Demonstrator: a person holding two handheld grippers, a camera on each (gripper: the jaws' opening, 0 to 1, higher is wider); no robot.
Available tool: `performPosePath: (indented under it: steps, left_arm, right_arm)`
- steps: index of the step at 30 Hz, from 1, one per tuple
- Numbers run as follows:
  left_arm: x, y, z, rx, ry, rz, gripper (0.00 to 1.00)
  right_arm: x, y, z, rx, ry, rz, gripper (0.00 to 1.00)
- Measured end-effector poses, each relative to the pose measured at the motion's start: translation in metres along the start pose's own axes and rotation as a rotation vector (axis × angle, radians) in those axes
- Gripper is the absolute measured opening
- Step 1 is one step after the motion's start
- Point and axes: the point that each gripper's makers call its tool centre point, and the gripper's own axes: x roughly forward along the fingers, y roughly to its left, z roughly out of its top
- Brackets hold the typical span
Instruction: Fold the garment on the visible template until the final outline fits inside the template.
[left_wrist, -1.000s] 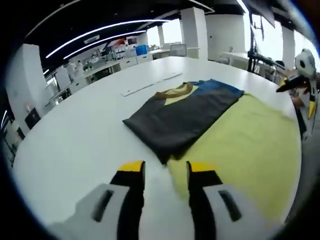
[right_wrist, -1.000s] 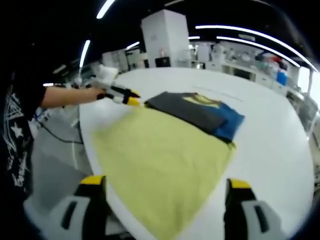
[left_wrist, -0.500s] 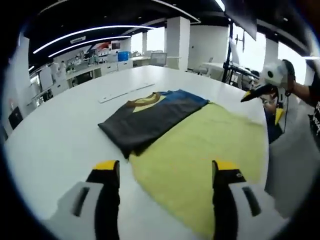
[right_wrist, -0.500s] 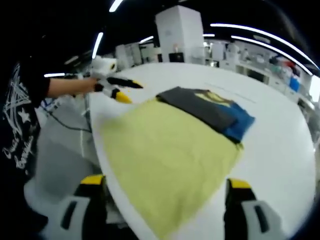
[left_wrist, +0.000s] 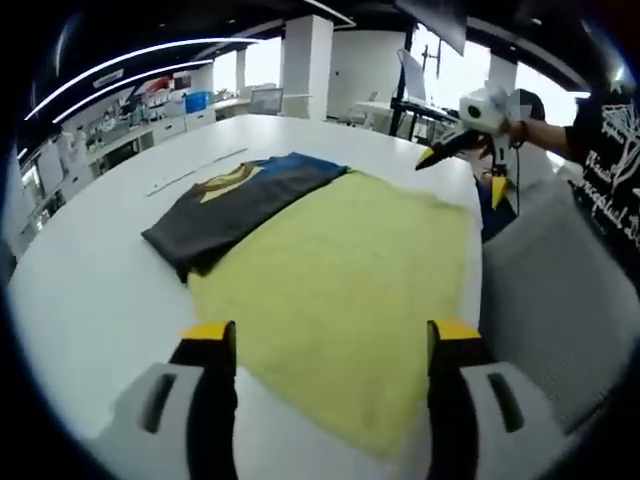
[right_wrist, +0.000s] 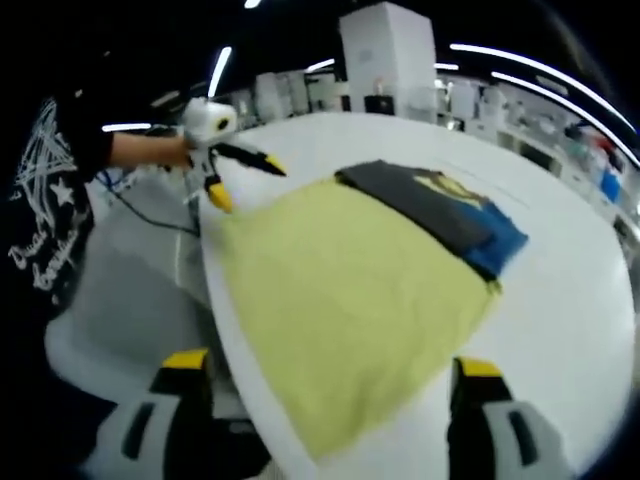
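So from the left gripper view, the dark grey folded garment with a blue edge (left_wrist: 235, 200) lies up and to the left of the left gripper (left_wrist: 330, 340), jaws spread and empty, long axis running away toward the far side of the round white table (left_wrist: 80, 300). It looks like it overlaps the far edge of the yellow rectangular cloth template (left_wrist: 350, 280), hard to tell exactly. The right gripper view adds the right gripper (right_wrist: 330, 375), also wide apart with nothing in it, at the template's near corner, farther from the garment.

One folded dark garment (left_wrist: 235, 203); one yellow template cloth (left_wrist: 350, 280); one white table (left_wrist: 90, 270); two handheld grippers, left gripper (left_wrist: 325, 345) and right gripper (right_wrist: 330, 375); one thin white strip (left_wrist: 195, 170) beyond the garment.
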Motion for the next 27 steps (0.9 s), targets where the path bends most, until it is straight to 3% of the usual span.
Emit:
performPosePath:
  steps: [5, 11, 19, 27]
  left_arm:
    - [0.000, -0.016, -0.016, 0.053, 0.061, -0.046, 0.72]
    - [0.003, -0.028, -0.030, 0.074, 0.094, -0.074, 0.65]
    - [0.002, -0.022, -0.049, 0.120, 0.151, -0.067, 0.55]
    - [0.001, -0.020, -0.058, 0.175, 0.191, -0.084, 0.53]
  right_arm:
    - [0.005, 0.002, -0.009, -0.024, 0.028, 0.015, 0.92]
    - [0.007, 0.007, -0.021, -0.121, 0.074, 0.038, 0.77]
    - [0.012, 0.007, -0.039, -0.193, 0.143, 0.054, 0.66]
    - [0.016, 0.004, -0.047, -0.228, 0.189, 0.049, 0.59]
